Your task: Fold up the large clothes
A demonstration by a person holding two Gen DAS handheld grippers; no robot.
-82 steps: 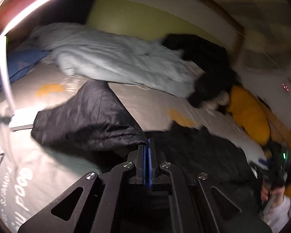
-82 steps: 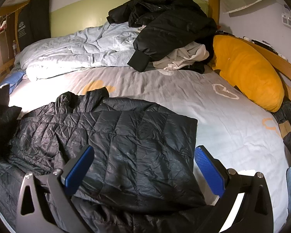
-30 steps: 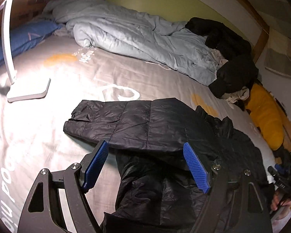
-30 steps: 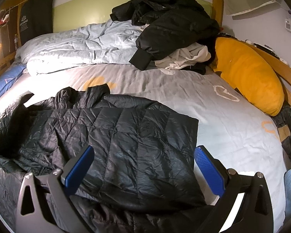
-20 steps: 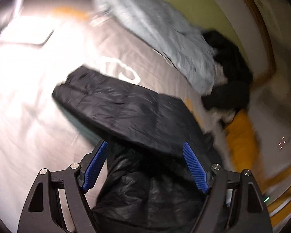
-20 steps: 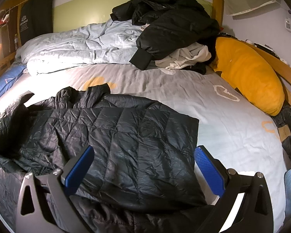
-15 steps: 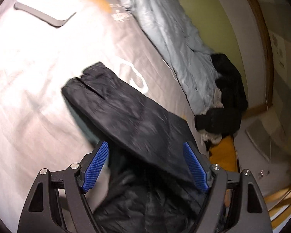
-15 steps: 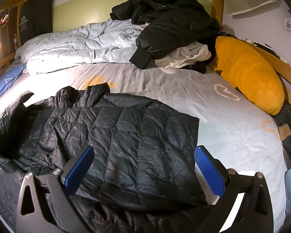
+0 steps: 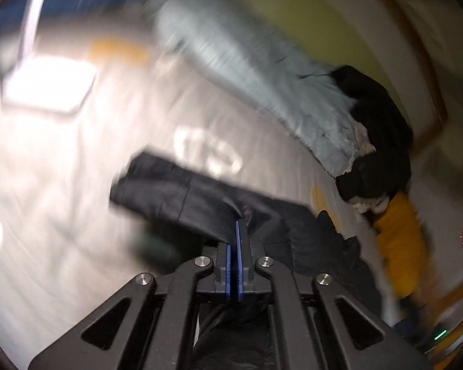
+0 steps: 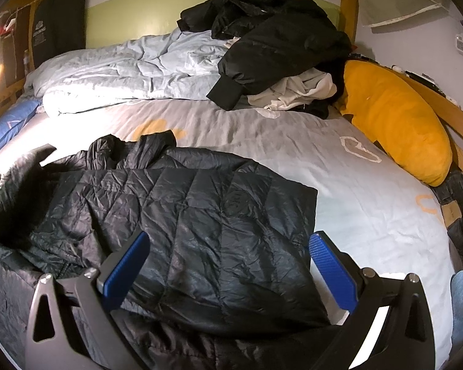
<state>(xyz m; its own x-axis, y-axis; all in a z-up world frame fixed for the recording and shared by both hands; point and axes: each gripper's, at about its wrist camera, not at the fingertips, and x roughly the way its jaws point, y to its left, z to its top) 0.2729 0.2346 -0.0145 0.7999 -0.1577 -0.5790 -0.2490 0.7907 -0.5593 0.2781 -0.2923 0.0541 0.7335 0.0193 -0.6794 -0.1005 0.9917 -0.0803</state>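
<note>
1. Left gripper point(image 9: 237, 231): blue pads pressed flat together, just snapped closed within the last half second, pinching a fold of the black puffer jacket point(image 10: 182, 215) where its sleeve point(image 9: 169, 197) bunches up at the fingertips.
2. Left wrist view heavily motion-blurred; sleeve stretched from the pinch toward 10 o'clock over the grey bedsheet point(image 9: 77, 215).
3. Right gripper point(image 10: 228, 259): jaws spread wide, nothing between the pads but air, hovering above the jacket's lower edge without a visible touch.
4. Jacket in the right wrist view: spread flat across the near half of the bed, filling the picture from 9 o'clock through the centre, 1 panel folded over the body, collar crumpled toward 11 o'clock.
5. Pale blue duvet point(image 10: 132, 67) rumpled at 12 o'clock, beyond the jacket.
6. Pile of dark clothes point(image 10: 277, 37) at 1 o'clock, lying on the duvet's right end, white garment point(image 10: 296, 92) poking out beneath.
7. Orange cushion point(image 10: 395, 117) at 2 o'clock, against the bed's right side.
8. Blue pillow point(image 10: 9, 126) at 9 o'clock, by the left edge.
</note>
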